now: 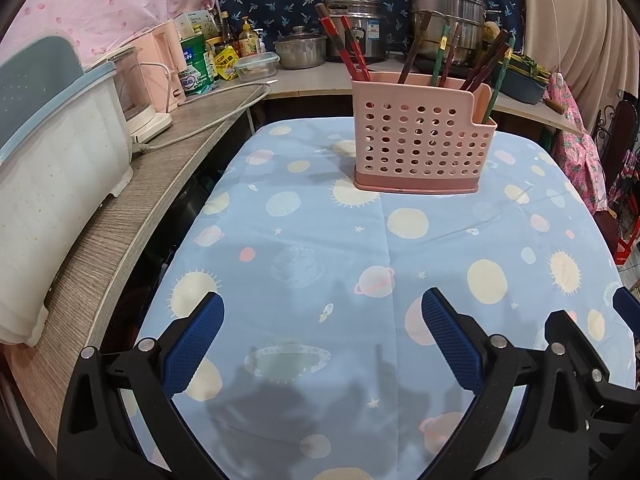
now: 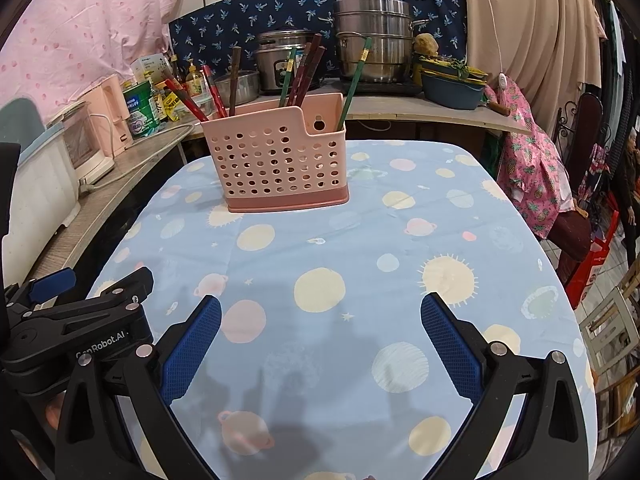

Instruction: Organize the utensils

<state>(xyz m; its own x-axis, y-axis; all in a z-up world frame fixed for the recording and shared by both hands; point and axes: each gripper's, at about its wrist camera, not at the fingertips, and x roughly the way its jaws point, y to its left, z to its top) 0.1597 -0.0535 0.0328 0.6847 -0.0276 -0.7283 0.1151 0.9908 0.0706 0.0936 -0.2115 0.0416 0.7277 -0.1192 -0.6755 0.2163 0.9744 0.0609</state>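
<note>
While tongs (image 1: 322, 332) gape, chopsticks (image 1: 354, 50) fill caddy (image 1: 420, 140)

"GenRobot.AI" on left gripper (image 2: 52, 292)

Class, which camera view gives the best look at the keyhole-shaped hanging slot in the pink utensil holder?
The right wrist view: the hanging slot shows clearly on the pink utensil holder's back wall above the lowered front. In the left wrist view, the holder shows only its perforated front; no slot is visible.

Home kitchen, steel pots (image 1: 444, 12), rice cooker (image 2: 282, 60)
</note>
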